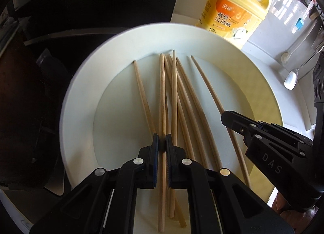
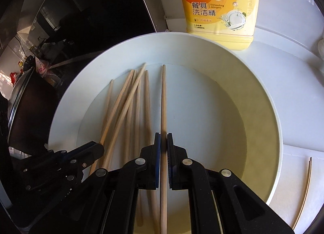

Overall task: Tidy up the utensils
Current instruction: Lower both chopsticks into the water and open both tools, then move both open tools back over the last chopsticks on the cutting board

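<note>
From the left wrist we see pale wooden chopsticks [image 1: 182, 100] lying loosely fanned in a white plate [image 1: 81, 84], long axes running away from us toward the yellow dishwashing detergent bottle [image 1: 235, 9]; our left gripper [image 1: 162, 143] is clamped on one chopstick [image 1: 162, 96], and a white spoon [image 1: 291, 78] lies off right. From the right wrist, our right gripper [image 2: 163, 143] pinches a single chopstick [image 2: 163, 100] pointing straight at the bottle [image 2: 218, 5], the others [image 2: 129, 100] lying left of it in the plate [image 2: 261, 92].
</note>
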A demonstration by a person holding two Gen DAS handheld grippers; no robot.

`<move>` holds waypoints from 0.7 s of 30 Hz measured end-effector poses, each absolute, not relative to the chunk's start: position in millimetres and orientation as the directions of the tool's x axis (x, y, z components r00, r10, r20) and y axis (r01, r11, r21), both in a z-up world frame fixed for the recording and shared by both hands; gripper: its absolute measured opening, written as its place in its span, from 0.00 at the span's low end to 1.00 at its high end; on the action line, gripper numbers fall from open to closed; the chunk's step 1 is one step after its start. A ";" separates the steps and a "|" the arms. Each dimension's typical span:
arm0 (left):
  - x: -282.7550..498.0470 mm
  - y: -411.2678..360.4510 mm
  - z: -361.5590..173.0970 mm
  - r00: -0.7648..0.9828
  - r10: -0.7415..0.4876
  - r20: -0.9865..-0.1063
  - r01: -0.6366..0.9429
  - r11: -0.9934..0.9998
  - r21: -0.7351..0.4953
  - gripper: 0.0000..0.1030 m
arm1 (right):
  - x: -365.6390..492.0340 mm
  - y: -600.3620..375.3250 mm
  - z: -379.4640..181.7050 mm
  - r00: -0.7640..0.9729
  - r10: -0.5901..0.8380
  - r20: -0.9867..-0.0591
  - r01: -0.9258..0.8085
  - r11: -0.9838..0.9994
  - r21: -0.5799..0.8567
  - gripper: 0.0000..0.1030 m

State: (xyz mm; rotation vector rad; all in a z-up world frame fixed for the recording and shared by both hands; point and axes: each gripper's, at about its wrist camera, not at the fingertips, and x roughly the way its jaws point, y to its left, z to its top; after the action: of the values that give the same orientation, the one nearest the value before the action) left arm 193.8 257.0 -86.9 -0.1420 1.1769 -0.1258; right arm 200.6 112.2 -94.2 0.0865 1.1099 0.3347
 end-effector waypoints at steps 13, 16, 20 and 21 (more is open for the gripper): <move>197.3 260.7 -79.1 0.383 -0.149 -0.912 0.016 0.988 -0.154 0.48 | 203.9 106.5 -91.7 0.398 0.295 -0.869 -0.222 0.950 0.221 0.33; 190.2 263.1 -66.1 0.430 -0.101 -0.897 0.007 0.994 -0.109 0.70 | 198.2 100.6 -82.4 0.429 0.289 -0.856 -0.226 0.952 0.209 0.33; 185.4 267.1 -54.0 0.455 -0.067 -0.888 -0.006 0.997 -0.079 0.78 | 192.6 88.5 -73.0 0.457 0.301 -0.837 -0.212 0.951 0.227 0.37; 183.7 268.3 -51.8 0.458 -0.061 -0.887 -0.012 0.997 -0.075 0.81 | 190.5 86.8 -71.3 0.463 0.302 -0.833 -0.212 0.951 0.226 0.37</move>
State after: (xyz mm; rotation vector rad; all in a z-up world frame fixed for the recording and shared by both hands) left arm 183.7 268.3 -51.8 -0.0742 1.0946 -0.0305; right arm 190.5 86.8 -71.3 0.0951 1.0426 0.3163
